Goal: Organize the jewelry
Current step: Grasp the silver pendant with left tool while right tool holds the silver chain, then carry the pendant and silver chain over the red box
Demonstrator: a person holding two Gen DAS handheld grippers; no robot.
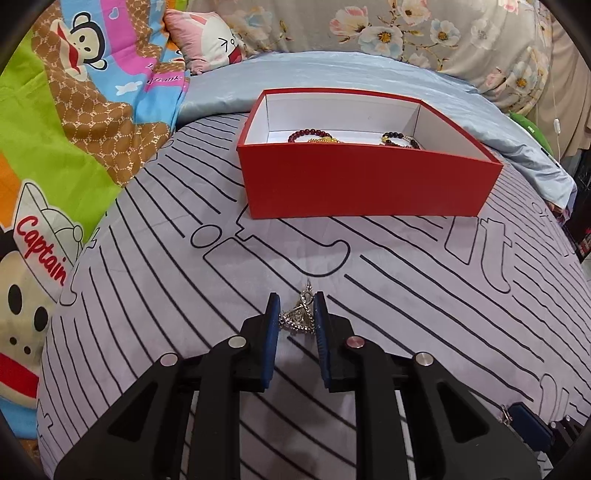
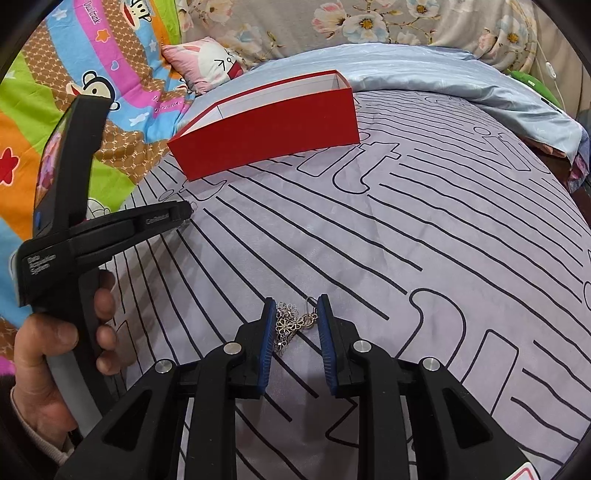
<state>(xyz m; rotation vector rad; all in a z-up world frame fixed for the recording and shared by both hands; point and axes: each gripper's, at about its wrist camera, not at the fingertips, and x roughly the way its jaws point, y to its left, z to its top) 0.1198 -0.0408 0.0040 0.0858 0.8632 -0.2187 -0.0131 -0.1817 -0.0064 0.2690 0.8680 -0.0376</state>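
Note:
My left gripper [image 1: 296, 295] is shut on a silver rhinestone pendant [image 1: 298, 316] with a triangular shape, low over the striped grey bedspread [image 1: 184, 295]. A silver flower earring [image 2: 289, 324] with a hook sits pinched between the blue pads of my right gripper [image 2: 297, 298], also just above the bedspread. The right wrist view shows the left gripper [image 2: 188, 213] from the side, held by a hand [image 2: 44, 354]. Beyond stands an open red box [image 1: 369, 184] [image 2: 266, 129]. Inside it lie a dark red bead bracelet [image 1: 308, 133], a gold piece [image 1: 327, 140] and a dark bead bracelet [image 1: 400, 138].
A bright cartoon quilt [image 1: 74, 129] is piled along the left. A pink pillow [image 1: 207, 40] and a floral cover [image 1: 406, 29] lie at the back, with a pale blue sheet [image 1: 332, 74] behind the box. The bed edge drops off on the right.

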